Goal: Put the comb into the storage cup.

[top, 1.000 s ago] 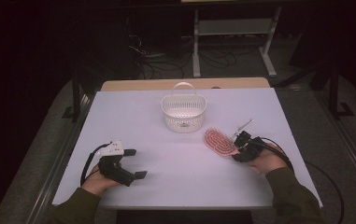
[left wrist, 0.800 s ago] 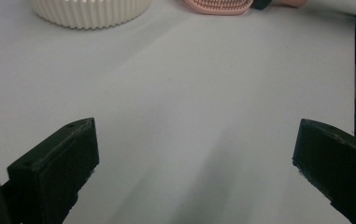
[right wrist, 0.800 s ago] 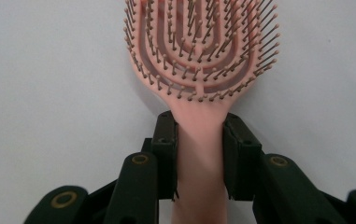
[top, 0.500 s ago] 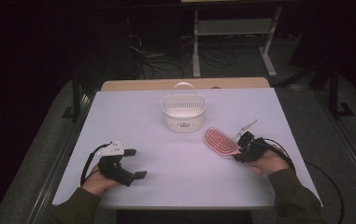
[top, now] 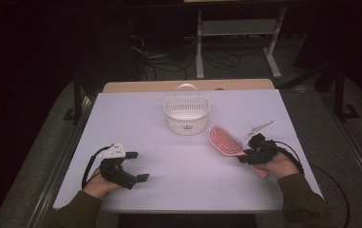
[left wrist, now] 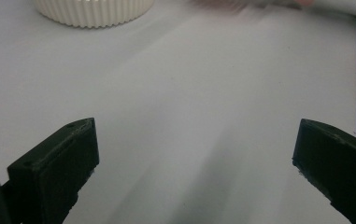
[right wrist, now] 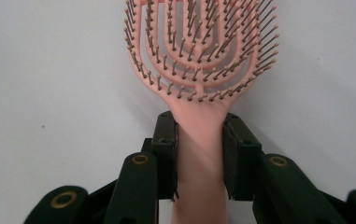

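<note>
The right gripper (top: 246, 155) is clamping the handle of the pink hairbrush (top: 225, 139), its jaws pressing on both sides just below the head, as the right gripper view is showing (right wrist: 199, 154); the brush (right wrist: 201, 51) is lying bristles-up toward the right side of the white table (top: 183, 185), its head pointing far and left toward the white basket (top: 186, 115), which is sitting near the far middle of the table, apart from the brush; the left gripper (top: 138, 166) is resting at the near left with its jaws standing wide and nothing between them, the bare table lying ahead in its own view (left wrist: 189, 154).

The likely aim is carrying the brush into the basket, and the risks are lying in the grip; the handle is smooth and tapering, so the brush may be slipping or swinging head-down once it is lifting; the long head may be catching on the basket's rim or its upright carry handle and tipping the light basket; a small grey clip-like thing (top: 260, 128) is lying just far of the right hand and may be getting knocked.
</note>
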Demonstrator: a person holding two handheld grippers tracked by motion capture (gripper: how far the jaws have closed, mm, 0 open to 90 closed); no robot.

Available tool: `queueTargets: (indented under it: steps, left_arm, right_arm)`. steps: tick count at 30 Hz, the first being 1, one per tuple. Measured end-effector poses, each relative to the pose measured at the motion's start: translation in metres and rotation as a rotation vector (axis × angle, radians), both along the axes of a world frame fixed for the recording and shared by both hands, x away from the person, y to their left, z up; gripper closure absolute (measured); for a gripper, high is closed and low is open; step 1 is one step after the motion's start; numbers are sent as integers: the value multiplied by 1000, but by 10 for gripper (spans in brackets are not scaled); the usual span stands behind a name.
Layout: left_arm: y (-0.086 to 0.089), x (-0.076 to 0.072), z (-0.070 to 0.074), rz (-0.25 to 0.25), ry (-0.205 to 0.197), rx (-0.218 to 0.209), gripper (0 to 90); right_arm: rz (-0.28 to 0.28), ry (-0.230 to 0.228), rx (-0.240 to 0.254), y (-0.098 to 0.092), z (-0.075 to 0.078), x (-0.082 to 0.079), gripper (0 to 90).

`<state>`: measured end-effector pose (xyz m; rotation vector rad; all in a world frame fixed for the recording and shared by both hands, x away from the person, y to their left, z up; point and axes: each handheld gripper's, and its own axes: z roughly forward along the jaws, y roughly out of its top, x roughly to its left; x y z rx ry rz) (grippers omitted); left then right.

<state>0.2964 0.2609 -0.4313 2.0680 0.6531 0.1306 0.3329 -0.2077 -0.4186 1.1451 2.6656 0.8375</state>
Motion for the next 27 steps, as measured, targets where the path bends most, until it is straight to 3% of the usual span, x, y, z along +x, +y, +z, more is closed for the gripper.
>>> queueTargets:
  steps: [11, 27]
  left_arm:
    - [1, 1, 0, 5, 1, -3, 5]
    - [2, 4, 1, 24, 6, -17, 5]
  right_arm:
    - [15, -62, 82, 1, 10, -5, 688]
    - [33, -112, 209, 4, 22, -9, 688]
